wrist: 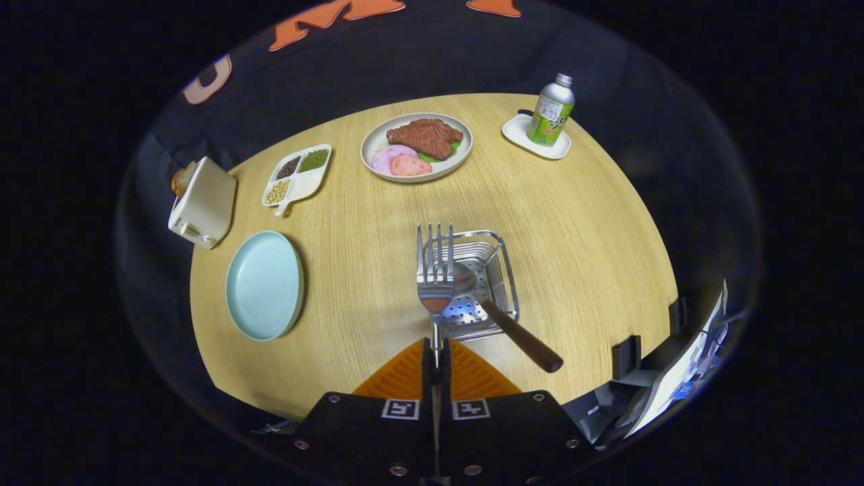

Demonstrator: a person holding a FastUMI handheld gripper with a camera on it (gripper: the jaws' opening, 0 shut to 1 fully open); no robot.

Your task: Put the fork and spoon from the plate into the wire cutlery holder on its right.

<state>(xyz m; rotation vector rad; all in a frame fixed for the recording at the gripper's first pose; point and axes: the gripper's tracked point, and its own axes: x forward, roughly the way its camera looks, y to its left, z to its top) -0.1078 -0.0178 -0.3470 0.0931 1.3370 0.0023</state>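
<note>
My gripper is shut on the handle of a metal fork, whose tines point forward and hang over the near left corner of the wire cutlery holder. A spoon with a dark wooden handle lies in the holder, its bowl inside and its handle sticking out over the near rim toward the right of my fingers. The light blue plate sits on the table left of the holder, bare.
Beyond the holder stand a plate of meat and ham, a divided dish of beans, a white toaster at far left and a can on a white coaster at far right. The round wooden table's edge curves close on both sides.
</note>
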